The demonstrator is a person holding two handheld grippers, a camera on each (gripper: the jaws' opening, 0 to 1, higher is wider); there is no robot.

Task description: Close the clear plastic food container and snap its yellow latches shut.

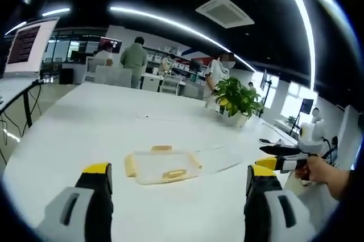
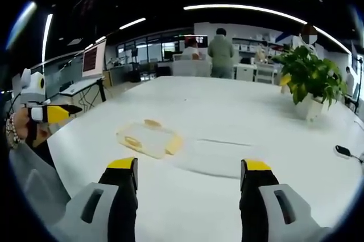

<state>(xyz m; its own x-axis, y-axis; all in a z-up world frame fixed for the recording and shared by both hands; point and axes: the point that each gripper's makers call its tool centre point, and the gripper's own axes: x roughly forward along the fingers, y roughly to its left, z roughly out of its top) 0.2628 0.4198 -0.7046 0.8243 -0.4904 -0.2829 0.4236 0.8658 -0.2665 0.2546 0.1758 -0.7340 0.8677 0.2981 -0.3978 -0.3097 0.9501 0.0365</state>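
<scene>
box: clear box (image 1: 162,166) with yellow latches (image 1: 174,173) lay mid-table (image 1: 85,122), lid (image 2: 213,156) flat beside it
left gripper (image 1: 177,188): jaws apart, nothing held
right gripper (image 2: 189,182): jaws apart, nothing held
step: lid was best lifted by its far edge, squared, then latches pressed

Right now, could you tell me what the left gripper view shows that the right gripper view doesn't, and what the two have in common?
Left gripper view alone: the left tongs, open, and the right tongs coming in from the right, held in a hand.

Right gripper view alone: the right tongs' open jaws from behind, the left tongs at the left edge, and a small dark object on the table.

Shared: the white table, the clear container with yellow latches, and the potted plant.
</scene>
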